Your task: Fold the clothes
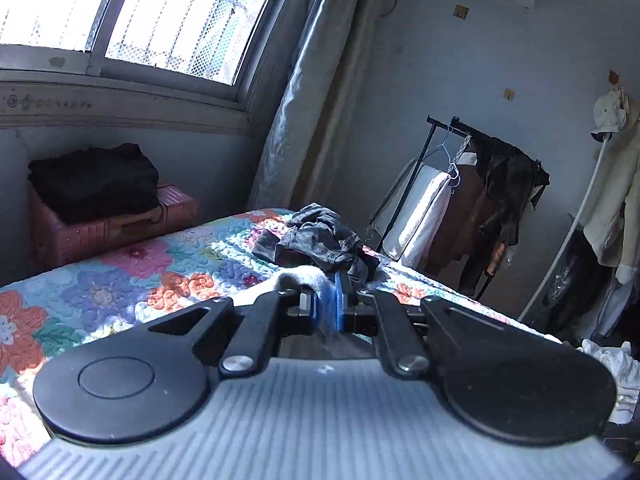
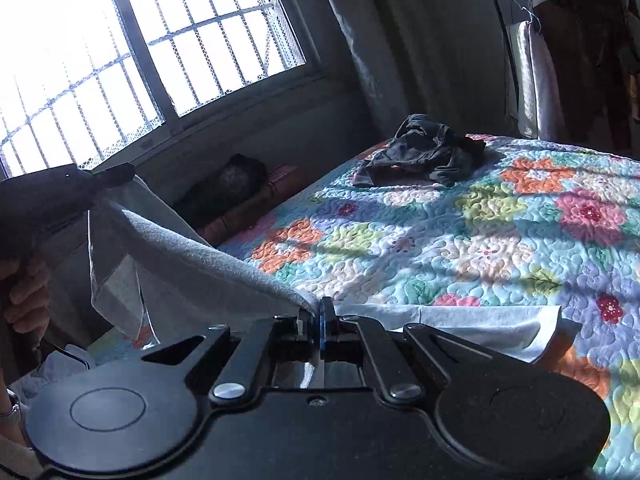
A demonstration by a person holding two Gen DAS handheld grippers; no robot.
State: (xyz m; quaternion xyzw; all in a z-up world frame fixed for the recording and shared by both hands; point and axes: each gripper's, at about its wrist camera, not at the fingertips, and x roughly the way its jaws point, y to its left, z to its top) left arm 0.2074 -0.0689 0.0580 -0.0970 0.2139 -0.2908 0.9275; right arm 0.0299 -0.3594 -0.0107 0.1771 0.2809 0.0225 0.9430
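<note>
Barely started by the look of it. Both grippers, left (image 1: 326, 300) and right (image 2: 316, 322), have their jaws pinched on one edge of a grey garment (image 2: 188, 264), held up over the bed (image 2: 460, 240) with its far end draped on the quilt. No fold made yet, and a dark crumpled garment (image 2: 424, 152) waits near the bed's far end.

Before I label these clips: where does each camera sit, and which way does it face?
Left wrist: on the left gripper, shut on grey cloth, facing the floral bed and clothes rack.
Right wrist: on the right gripper, pinching that cloth; the left gripper and a hand show.
Shared: bed, dark garment, window.
</note>
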